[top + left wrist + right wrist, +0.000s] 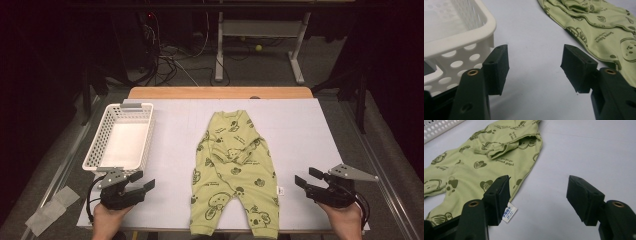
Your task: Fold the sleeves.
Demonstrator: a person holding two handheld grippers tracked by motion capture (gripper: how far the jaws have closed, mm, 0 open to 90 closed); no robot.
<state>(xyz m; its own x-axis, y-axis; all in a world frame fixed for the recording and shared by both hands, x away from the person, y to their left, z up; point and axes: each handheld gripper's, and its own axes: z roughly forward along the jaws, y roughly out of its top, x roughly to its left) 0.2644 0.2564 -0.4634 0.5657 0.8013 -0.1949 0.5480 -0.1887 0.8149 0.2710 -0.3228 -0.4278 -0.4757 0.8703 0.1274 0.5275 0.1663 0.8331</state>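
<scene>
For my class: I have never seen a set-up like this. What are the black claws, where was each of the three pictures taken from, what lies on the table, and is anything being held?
No machine here: a person holds a hand tool with two black jaws in each hand. In the high view, taken from above the person's side of the table, the left gripper sits at the left and the right gripper at the right. The other two pictures come from small cameras riding on those tools, looking along the jaws.

On the white table lies a green baby romper with printed animals, spread flat, sleeves folded over its chest. A small white label sticks out from its side seam, close to the right gripper. A white basket with holes in its walls stands at the left.

Nothing is held: both grippers stand open, with bare table between the jaws.
</scene>
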